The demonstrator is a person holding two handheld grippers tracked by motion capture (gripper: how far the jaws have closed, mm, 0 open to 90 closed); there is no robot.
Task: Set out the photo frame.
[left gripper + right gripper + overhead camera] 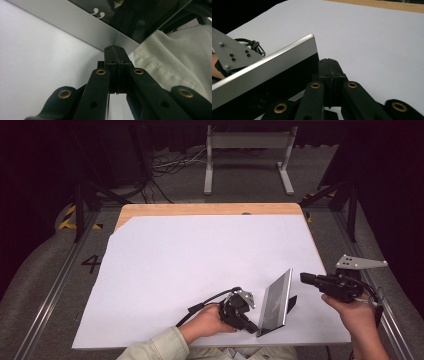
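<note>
A silver-rimmed picture frame [276, 301] with dark glass stands tilted on its black back prop [292, 302] near the white sheet's front right. My left gripper [253, 327] lies low at the frame's near bottom corner, jaws shut and empty. In the left gripper view the left gripper [115, 49] has its tips right against the corner of the frame's silver border [82, 25]. My right gripper [303, 278] hovers just right of the frame's top far corner, shut, nothing in it. In the right gripper view the right gripper [329, 61] sits beside the frame's rim [274, 63].
A white sheet [200, 260] covers most of the wooden table [200, 209]. Beyond the table are a white metal stand [247, 142], floor cables and black tripod legs. A light sleeve [160, 347] comes in at the bottom; the sleeve [175, 60] lies right of the left jaws.
</note>
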